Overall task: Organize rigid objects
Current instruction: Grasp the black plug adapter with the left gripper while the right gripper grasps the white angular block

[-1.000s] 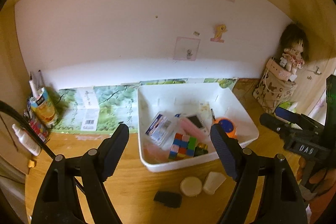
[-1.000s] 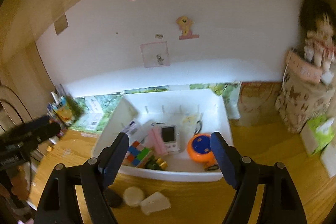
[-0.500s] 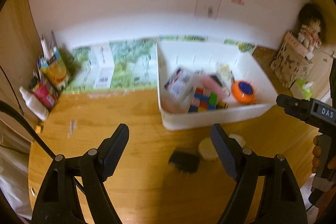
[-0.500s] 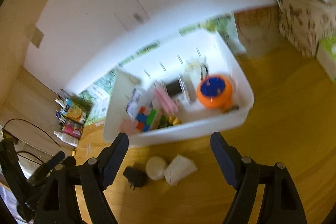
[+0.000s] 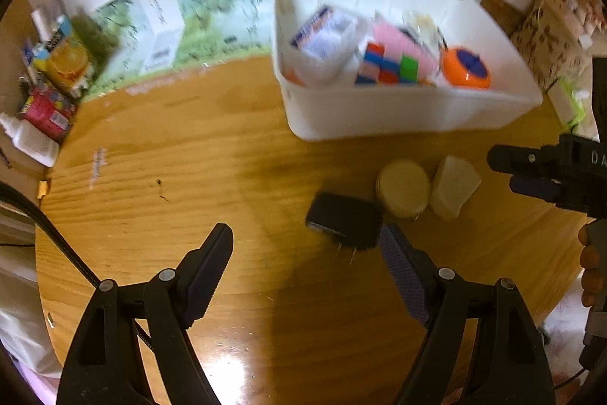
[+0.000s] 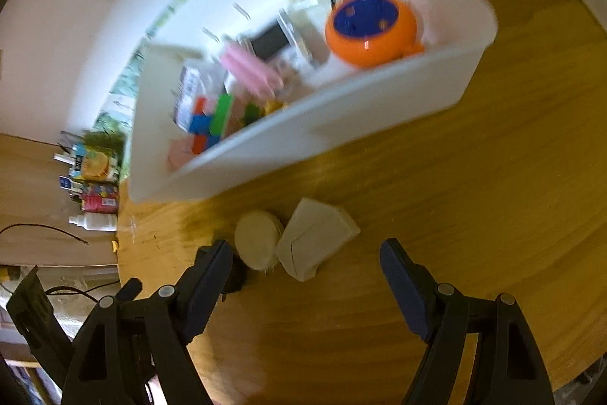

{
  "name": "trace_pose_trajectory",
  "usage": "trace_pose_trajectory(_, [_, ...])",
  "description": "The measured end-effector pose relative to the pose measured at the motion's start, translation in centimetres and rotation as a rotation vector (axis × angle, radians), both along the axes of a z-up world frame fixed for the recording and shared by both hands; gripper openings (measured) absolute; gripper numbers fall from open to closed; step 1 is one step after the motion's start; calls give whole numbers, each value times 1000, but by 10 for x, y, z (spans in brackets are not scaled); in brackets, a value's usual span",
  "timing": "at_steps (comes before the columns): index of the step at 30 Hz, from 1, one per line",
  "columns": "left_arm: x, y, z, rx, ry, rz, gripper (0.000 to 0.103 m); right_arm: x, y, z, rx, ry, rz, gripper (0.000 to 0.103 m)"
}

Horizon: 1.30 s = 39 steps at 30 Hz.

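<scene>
Flanking black plug (image 5: 343,221), round tin (image 5: 403,188), white bin (image 5: 409,120)

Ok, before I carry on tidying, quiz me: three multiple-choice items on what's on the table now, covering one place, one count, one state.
1. Where does the black plug adapter lie?
A. inside the white bin
B. on the wooden table in front of the bin
C. on the green mat

2. How many loose items lie on the table in front of the white bin?
A. one
B. three
C. five

3. What is the state of the left gripper?
A. open and holding nothing
B. shut on the adapter
C. shut on the round tin

Answers: 1 B, it rests on bare wood outside the bin. 2 B, the adapter, the round cream tin and the white block. 3 A, its jaws stand wide with only table between them.
</scene>
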State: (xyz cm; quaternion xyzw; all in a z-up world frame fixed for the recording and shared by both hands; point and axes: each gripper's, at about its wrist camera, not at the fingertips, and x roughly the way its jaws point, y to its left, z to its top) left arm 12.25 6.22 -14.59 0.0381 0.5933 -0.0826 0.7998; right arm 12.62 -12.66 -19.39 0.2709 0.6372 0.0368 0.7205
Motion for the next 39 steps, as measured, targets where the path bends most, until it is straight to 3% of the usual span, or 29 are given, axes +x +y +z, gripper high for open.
trace_pose_trajectory(13, [12,-25,-38,27,119,-95,82,7,26,-37,-66,178,-10,81])
trace_pose_trajectory(23, [23,-31,-53,4,168,-91,83,18,40,-40,-160,192,29,81])
trace_pose_trajectory(29, [26,-36,-56,-8,174,-86,81,22,49,-40,-221,184,61,72])
trace_pose_trajectory(34, [31,-31,-60,-38,194,-87,70,23,49,-37,-203,175,76,61])
trace_pose_trajectory(36, [32,-30,-63,-46,206,-87,66,22,48,-36,-173,169,81,51])
trace_pose_trajectory(39, [31,-33,-64,-39,202,-94,66,23,44,-35,-161,169,82,48])
